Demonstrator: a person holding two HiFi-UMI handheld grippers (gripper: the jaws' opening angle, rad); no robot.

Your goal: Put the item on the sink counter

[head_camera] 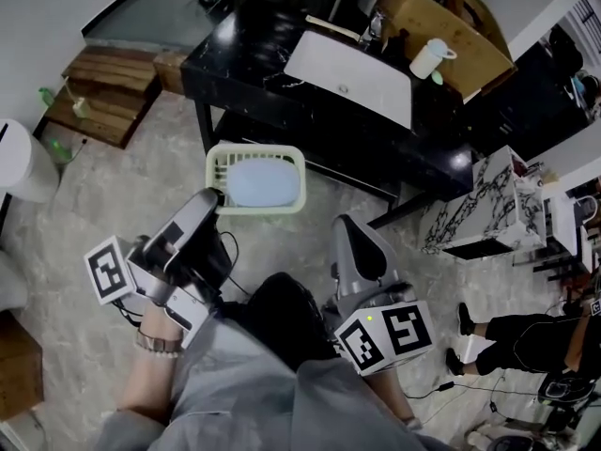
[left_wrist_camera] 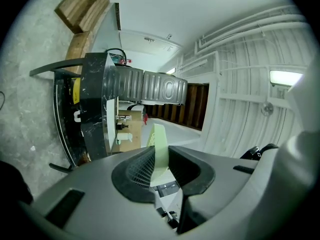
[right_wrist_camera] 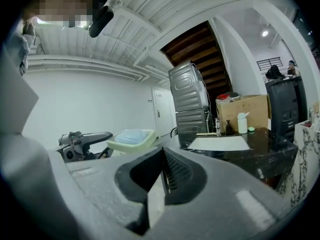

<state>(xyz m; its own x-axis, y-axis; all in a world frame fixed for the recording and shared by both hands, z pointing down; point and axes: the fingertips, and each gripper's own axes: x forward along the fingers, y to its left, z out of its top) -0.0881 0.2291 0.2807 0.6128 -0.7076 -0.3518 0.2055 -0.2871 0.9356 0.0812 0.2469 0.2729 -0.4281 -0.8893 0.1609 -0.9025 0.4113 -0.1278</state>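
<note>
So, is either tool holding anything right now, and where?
The left tool grips the pale green plastic basket by its rim; right tool is shut, empty.

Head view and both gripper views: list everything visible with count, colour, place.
basket: one, pale green, held at the left tongs, before the counter
blue item: one, light blue, inside the basket
sink counter: one, black, ahead
cardboard box: one, brown, counter's right end
bottle: one, white, on counter by the box
wooden steps: one set, brown, floor left of counter
marbled cabinet: one, white, right of counter
bystander: one, dark clothes, far right
left tongs: one, grey, shut on the basket rim
right tongs: one, grey, shut, empty
</note>
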